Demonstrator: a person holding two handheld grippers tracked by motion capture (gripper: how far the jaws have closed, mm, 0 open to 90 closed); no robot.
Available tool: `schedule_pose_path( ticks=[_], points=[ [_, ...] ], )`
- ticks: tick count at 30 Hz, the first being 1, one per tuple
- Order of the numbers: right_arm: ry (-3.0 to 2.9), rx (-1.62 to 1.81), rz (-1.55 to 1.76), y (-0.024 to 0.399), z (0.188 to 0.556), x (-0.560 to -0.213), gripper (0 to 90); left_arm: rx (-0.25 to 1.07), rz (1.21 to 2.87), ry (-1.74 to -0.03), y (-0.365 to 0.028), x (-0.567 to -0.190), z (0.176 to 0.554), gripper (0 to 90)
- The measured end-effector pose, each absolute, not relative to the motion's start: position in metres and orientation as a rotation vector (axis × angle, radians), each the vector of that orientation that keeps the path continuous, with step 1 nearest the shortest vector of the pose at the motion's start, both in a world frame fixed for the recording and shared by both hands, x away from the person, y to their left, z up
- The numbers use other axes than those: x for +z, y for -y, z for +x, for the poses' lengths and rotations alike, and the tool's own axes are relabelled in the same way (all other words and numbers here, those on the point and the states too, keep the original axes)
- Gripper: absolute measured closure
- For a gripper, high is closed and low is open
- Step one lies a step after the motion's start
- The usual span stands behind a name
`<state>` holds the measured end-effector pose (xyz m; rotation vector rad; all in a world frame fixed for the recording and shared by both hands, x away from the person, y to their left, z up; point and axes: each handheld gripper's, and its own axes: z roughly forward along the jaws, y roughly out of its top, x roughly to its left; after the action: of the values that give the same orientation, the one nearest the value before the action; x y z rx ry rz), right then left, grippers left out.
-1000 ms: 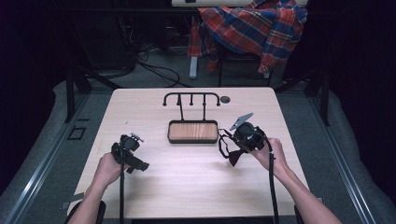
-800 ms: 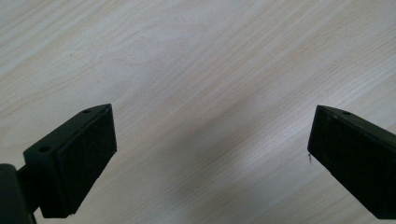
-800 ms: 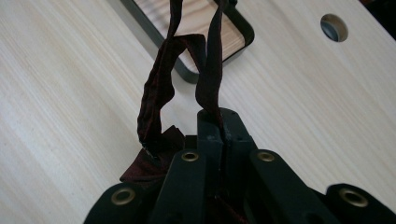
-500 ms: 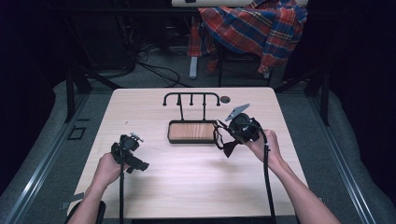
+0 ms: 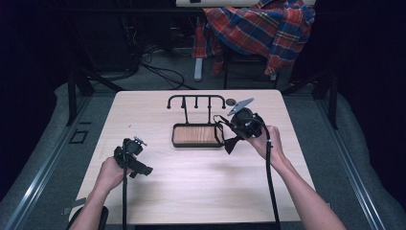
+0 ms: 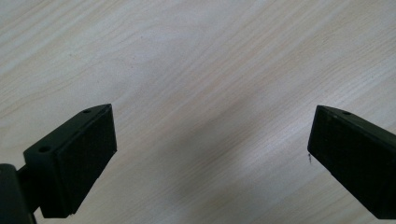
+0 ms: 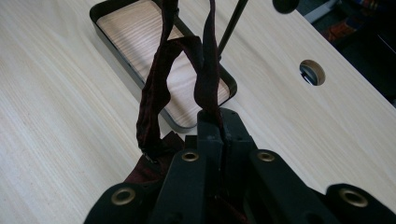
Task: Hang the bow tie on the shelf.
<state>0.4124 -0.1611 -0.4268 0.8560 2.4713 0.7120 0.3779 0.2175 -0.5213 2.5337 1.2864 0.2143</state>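
While our right tongs [image 7: 219, 126] clamp the dark-red bow tie's strap [image 7: 205, 60] (likely bound for the rack [image 5: 196, 101]), our left tongs [image 6: 210, 149] rest apart over the worktop [image 5: 191, 187].

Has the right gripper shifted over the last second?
Yes. The right gripper, shut on the dark red strap, has moved left and away from the person, now at the right end of the tray.

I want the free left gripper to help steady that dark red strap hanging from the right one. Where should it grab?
Probably the hanging loop of the dark red strap, below where the right gripper pinches it. The strap is thin and flat, so come from the left side with jaws across its width. The left gripper is open over bare table.
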Motion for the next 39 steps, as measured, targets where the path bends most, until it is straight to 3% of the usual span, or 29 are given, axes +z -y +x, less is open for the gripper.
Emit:
schedule_pose_path(
  ticks=[39],
  points=[
    [-2.35, 0.836, 0.96, 0.167, 0.447, -0.405, 88.5, 0.211, 2.543, -1.287, -0.217, -0.522, 0.378, 1.4]
  ],
)
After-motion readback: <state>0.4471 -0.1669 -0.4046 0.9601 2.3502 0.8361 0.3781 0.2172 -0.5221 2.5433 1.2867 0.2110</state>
